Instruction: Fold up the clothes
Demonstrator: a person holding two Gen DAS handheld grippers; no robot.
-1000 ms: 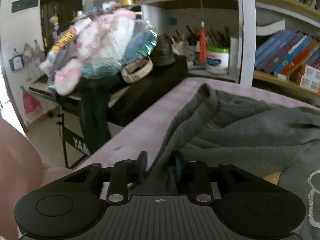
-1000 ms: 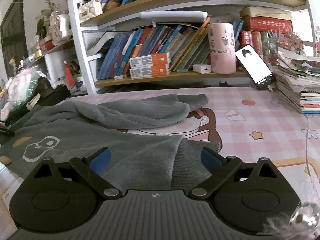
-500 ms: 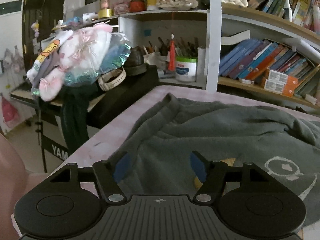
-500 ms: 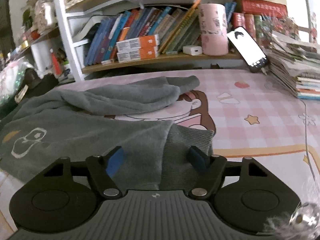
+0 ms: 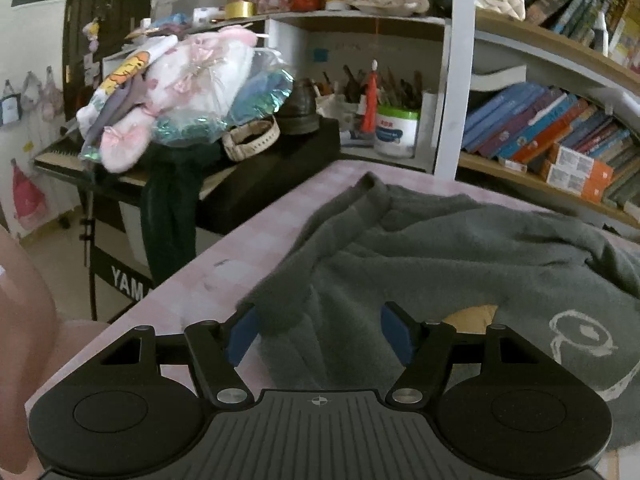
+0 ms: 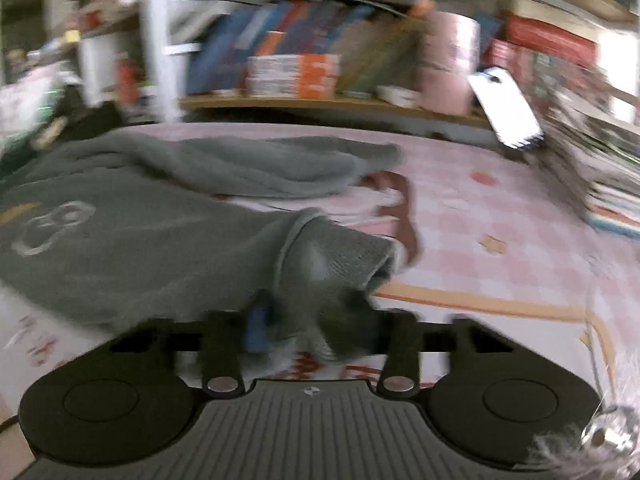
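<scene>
A grey sweater (image 5: 460,260) with a white outline print lies rumpled on the pink checked tablecloth (image 5: 224,268). My left gripper (image 5: 319,312) stands open low over its left edge. A fold of the cloth lies between the blue pads, against the left one. In the blurred right wrist view the same sweater (image 6: 140,248) spreads to the left, and its ribbed hem (image 6: 336,256) is bunched up. My right gripper (image 6: 308,316) is closing its jaws on that hem, and the cloth is pinched between them.
Bookshelves (image 5: 560,148) line the far side of the table. To the left, beyond the table edge, stands a keyboard stand piled with plush toys (image 5: 180,92). A phone (image 6: 506,106) leans at the back right beside a stack of books (image 6: 600,176).
My left gripper opened and let go of the sweater's edge, then swung right. My right gripper closed from wide open onto the ribbed hem, which is now bunched and raised.
</scene>
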